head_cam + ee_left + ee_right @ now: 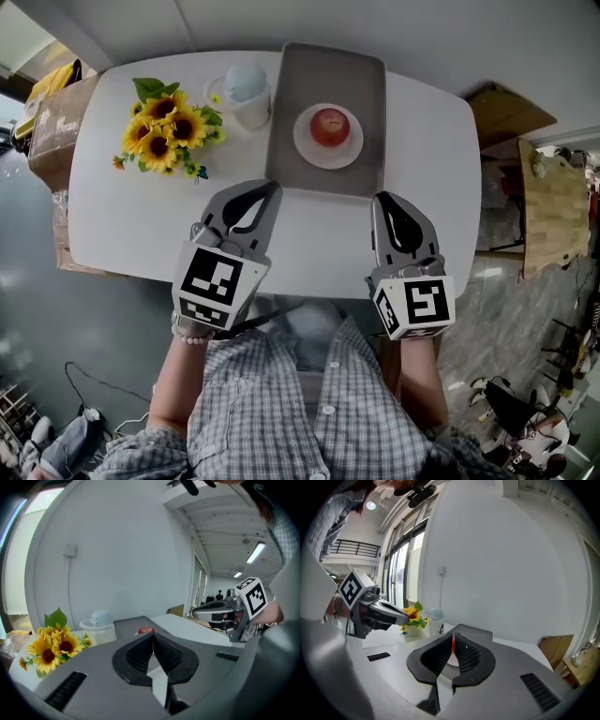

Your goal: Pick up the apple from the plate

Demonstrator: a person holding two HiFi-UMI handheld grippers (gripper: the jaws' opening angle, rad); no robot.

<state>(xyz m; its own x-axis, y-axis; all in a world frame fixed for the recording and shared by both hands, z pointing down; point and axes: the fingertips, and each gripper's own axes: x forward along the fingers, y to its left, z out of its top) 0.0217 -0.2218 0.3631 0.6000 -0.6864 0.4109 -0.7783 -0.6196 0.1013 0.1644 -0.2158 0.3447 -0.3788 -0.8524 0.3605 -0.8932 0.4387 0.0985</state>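
Note:
A red apple sits on a small white plate, which rests on a grey tray at the far middle of the white table. Both grippers hover over the table's near edge, short of the tray. My left gripper is shut with nothing in it, its tips pointing at the tray's near left corner. My right gripper is also shut and empty, near the tray's near right corner. In the left gripper view the apple peeks above the closed jaws. A red sliver of the apple shows between the right jaws' tips.
A bunch of sunflowers lies at the table's far left. A white cup with a pale blue lid stands just left of the tray. Cardboard boxes sit left of the table and wooden furniture to the right.

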